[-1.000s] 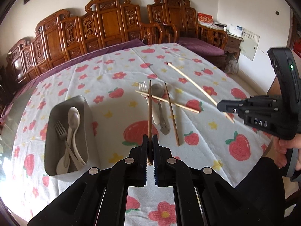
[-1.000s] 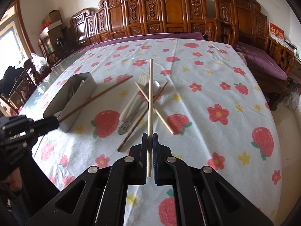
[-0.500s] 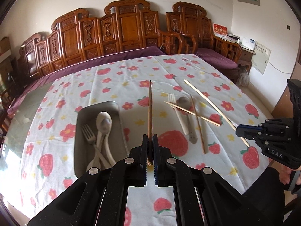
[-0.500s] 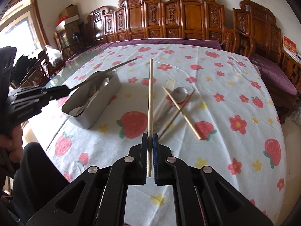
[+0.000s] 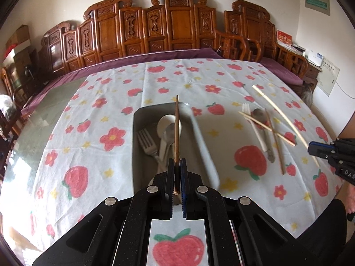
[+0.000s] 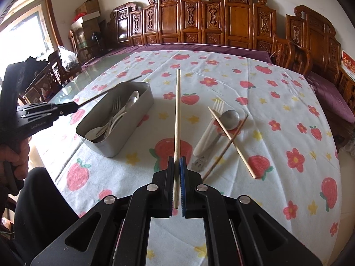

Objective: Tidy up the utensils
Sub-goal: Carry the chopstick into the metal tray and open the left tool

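Left gripper (image 5: 176,166) is clamped on a dark chopstick (image 5: 176,128) right over the grey tin (image 5: 142,115) holding spoons and a fork. Right gripper (image 6: 176,166) pinches a pale chopstick (image 6: 177,115) above the table's middle (image 6: 277,102), the tin sitting toward the left edge.

Black grippers (image 5: 176,173), blue-lined jaws, silver round screws, white lettering; person wears black.
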Available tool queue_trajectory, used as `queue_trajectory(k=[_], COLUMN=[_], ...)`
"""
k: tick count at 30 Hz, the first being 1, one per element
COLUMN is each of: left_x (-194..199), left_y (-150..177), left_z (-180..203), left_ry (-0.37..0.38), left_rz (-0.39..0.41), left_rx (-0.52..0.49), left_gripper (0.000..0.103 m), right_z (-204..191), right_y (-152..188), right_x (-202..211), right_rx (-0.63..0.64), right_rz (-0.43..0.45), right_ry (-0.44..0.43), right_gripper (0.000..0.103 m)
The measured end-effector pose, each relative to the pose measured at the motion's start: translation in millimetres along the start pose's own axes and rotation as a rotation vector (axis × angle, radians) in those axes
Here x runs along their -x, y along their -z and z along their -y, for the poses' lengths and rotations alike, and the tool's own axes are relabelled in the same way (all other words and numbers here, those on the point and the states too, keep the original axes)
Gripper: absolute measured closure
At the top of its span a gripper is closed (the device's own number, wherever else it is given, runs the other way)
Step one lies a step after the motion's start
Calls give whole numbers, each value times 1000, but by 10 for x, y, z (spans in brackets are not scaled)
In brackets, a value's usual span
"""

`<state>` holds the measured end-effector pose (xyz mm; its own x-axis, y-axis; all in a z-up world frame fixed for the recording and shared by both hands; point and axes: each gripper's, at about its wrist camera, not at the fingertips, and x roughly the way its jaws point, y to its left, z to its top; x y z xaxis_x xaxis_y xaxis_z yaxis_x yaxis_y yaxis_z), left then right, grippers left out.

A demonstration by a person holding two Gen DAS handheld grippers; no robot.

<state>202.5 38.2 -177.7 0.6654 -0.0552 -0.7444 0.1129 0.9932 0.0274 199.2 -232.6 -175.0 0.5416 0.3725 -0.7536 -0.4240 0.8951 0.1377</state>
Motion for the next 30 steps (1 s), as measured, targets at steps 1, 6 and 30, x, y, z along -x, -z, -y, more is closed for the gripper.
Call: queue_trajectory(k=[1, 6, 30], left_x=[-17, -128, -184], left_y=[18, 97, 80], left_z=[-31, -182, -523], left_ry=[-5, -14, 33], left_rz=[-4, -30, -45], left_rx=[0, 26, 102], left_gripper=[99, 99, 77], right_z=[-20, -141, -682], right_y=[-9, -41, -318], right_x=[-11, -71, -321], right_rx=[2, 16, 62], right_rz=[0, -12, -38], right_ry=[-1, -9, -62], right_gripper=[97, 97, 97])
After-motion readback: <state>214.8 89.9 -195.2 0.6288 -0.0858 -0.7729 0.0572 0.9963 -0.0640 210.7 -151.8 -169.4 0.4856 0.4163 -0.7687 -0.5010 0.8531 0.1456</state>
